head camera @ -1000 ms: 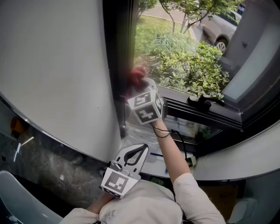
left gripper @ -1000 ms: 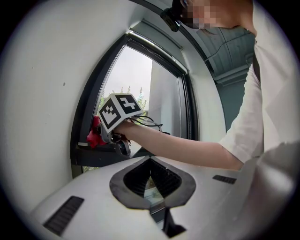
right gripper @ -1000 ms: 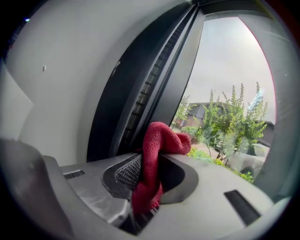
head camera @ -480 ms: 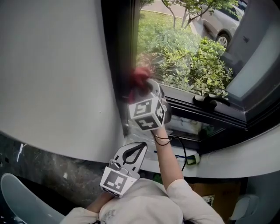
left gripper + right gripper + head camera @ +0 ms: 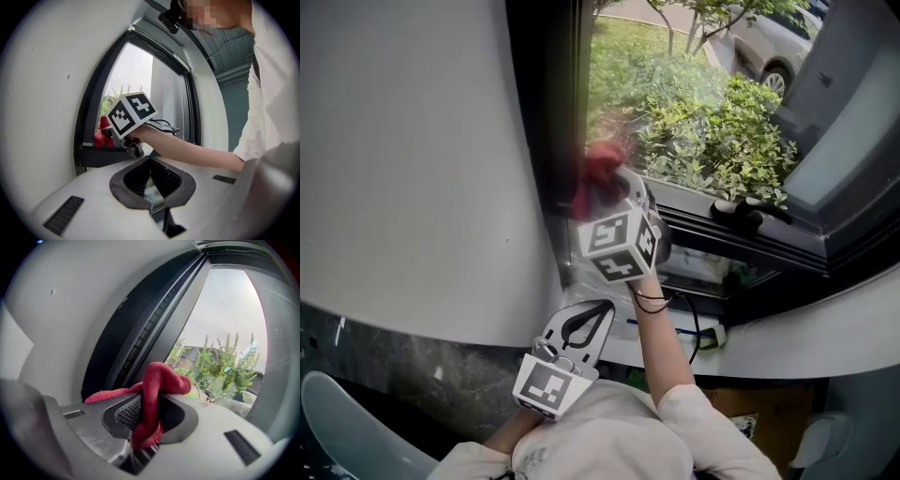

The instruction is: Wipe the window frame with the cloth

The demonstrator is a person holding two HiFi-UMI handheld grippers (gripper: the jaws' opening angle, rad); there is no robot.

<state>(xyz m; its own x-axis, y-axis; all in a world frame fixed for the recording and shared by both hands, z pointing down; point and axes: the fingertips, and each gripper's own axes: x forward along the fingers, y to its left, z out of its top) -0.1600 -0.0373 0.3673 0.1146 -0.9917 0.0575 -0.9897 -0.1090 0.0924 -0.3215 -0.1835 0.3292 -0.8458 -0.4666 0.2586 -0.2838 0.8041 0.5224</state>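
Along the left upright of the dark window frame [image 5: 546, 122], noted right gripper [image 5: 612, 184] raised high, jaws clamped on red cloth [image 5: 598, 165]. Checked in the right gripper view: cloth pinched between the ribbed pads, bunched into a hump above the jaws, one tail draped off to the left over the gripper body. Bunch pressed up close to the frame's inner channel; cannot tell whether actually touching. Marker cube [image 5: 617, 246] just below the cloth, forearm [image 5: 661, 347] stretched up from the lower edge, dark bands round the wrist [image 5: 649, 298]. Logged left gripper [image 5: 605, 311] low down, close to the person's white-shirted chest [image 5: 600, 441], pointing up at the window, well apart from the frame and the cloth. Jaws together at the tips, nothing between them. White wall [image 5: 412, 150] directly left of the frame. Through the glass: green shrubs [image 5: 712, 131], a parked car [image 5: 764, 42] beyond. Lower frame rail [image 5: 769, 246] running off to the right, a black cable [image 5: 689, 314] hanging beneath it near the forearm.
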